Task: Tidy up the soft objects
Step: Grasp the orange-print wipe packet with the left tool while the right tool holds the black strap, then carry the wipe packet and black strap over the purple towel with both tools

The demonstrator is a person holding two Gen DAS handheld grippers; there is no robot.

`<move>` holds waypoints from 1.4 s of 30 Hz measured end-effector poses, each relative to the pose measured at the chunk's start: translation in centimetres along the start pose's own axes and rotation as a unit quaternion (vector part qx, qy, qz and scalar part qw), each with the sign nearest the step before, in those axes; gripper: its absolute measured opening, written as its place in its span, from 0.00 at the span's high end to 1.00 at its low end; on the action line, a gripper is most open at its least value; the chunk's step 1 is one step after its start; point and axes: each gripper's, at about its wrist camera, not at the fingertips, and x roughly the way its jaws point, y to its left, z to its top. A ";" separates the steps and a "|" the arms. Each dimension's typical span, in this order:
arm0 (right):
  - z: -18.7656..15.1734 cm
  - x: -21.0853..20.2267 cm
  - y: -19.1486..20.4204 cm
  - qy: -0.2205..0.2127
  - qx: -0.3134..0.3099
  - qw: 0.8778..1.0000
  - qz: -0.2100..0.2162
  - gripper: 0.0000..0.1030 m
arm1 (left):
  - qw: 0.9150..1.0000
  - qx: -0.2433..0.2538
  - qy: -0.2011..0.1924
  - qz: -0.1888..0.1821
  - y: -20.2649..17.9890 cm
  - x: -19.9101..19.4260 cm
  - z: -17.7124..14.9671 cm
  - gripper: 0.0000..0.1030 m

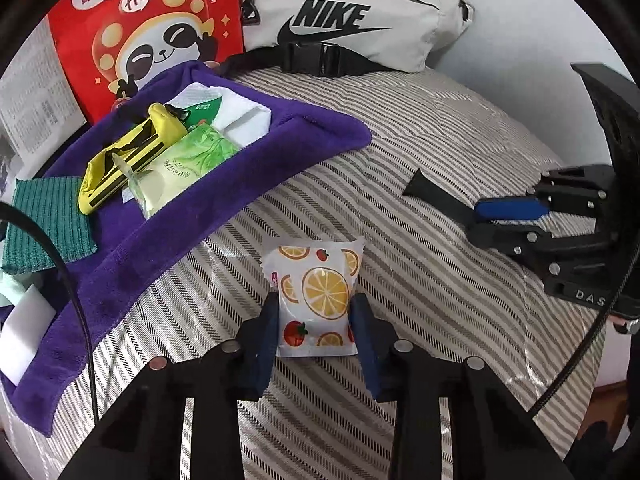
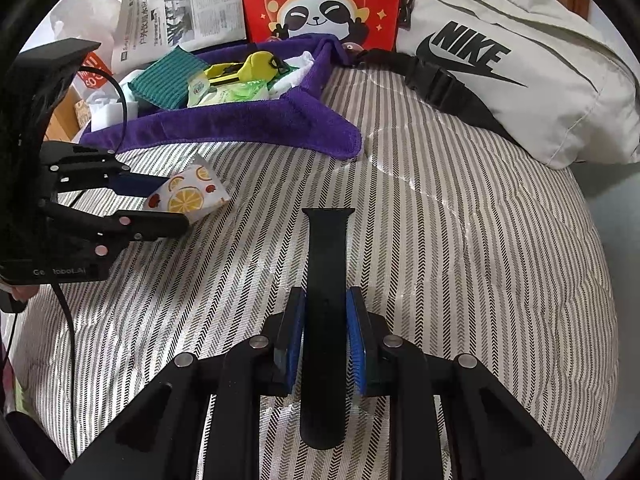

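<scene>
My left gripper (image 1: 316, 312) is shut on a white packet printed with lemons and strawberries (image 1: 318, 296), held just above the striped bed cover; the packet also shows in the right wrist view (image 2: 188, 196). My right gripper (image 2: 325, 312) is shut on a black watch strap (image 2: 326, 280), which sticks out forward; the strap tip shows in the left wrist view (image 1: 432, 190). A purple towel (image 1: 180, 216) lies at the left and holds a yellow pouch (image 1: 128, 156), a green tissue pack (image 1: 188, 160), a white cloth (image 1: 240, 112) and a green knitted cloth (image 1: 44, 224).
A red panda paper bag (image 1: 160, 32) and a grey Nike waist bag (image 1: 348, 12) stand at the back. Newspaper (image 2: 180, 8) lies behind the towel. The striped quilt (image 2: 460, 240) covers the bed. A black cable (image 1: 76, 280) hangs at the left.
</scene>
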 end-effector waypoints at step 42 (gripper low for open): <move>0.8 -1.7 -0.6 -0.009 0.043 0.999 0.012 0.80 | 0.995 -0.085 -0.031 -0.049 3.2 -2.6 -2.0 0.92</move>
